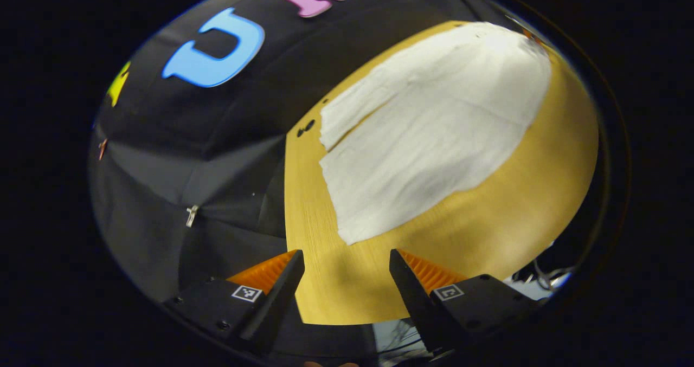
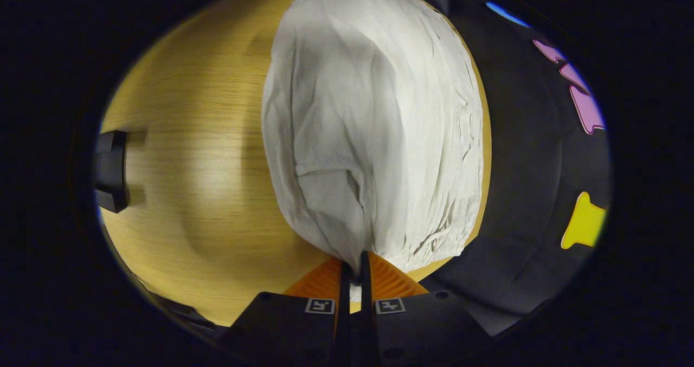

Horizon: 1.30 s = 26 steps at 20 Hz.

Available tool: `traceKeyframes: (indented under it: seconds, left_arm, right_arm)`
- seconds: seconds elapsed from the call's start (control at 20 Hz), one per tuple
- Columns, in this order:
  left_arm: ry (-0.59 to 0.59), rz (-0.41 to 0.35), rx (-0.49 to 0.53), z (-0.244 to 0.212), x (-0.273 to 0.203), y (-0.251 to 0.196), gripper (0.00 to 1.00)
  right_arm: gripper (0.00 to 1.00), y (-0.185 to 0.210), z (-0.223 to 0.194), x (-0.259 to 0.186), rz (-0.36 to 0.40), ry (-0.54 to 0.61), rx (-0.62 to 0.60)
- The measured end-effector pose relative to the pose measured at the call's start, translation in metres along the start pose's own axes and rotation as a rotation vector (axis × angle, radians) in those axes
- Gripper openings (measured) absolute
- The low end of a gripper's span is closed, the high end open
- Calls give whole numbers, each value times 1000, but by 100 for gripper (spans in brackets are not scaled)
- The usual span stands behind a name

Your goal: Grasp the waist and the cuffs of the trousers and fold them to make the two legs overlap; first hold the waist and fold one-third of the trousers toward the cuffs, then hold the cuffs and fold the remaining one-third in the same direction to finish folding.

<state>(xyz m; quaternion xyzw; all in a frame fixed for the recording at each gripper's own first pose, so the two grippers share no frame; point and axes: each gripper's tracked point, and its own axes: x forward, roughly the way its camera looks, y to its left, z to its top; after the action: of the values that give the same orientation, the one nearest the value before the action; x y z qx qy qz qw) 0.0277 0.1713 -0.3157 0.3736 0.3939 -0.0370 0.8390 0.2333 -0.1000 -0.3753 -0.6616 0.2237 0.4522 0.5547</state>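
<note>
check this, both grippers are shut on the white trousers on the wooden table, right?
Not quite. The left gripper is open over the bare table, short of the trousers, as the left gripper view shows. The right gripper is shut on them.

A recording booth, not a home — black cloth wall (image 1: 179, 155) pinned up close behind a bare wood-grain desk (image 2: 190, 139), loose cables (image 1: 542, 277) past the desk's edge.

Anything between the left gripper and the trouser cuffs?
Nothing visible. The left gripper is open over bare table, and the near cuff of the trousers lies just ahead. The right gripper is clamped on the waist.
</note>
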Motion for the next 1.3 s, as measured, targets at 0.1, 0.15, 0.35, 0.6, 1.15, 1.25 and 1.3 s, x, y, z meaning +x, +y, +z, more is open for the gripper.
traceKeyframes:
  seconds: [0.1,0.15,0.35,0.6,1.15,1.25,1.3]
  left_arm:
    - [24,-37,110,-16,14,2,98]
    - [29,-46,163,-20,20,5,98]
    - [35,-64,347,-25,50,14,98]
    - [9,-98,522,-8,88,16,98]
    - [-88,-157,712,41,126,2,66]
    - [-45,-173,677,37,132,-1,41]
    - [-44,-158,673,39,133,-2,19]
  right_arm:
    - [9,-2,0,0,-6,4,-3]
    - [8,-2,1,-1,-13,2,-14]
    - [8,-1,0,0,-12,1,-14]
    - [8,-1,0,-1,-29,1,-53]
    - [8,-3,0,-1,-67,13,-79]
    - [8,-4,-1,-1,-63,13,-69]
    - [8,-3,-1,-1,-57,10,-54]
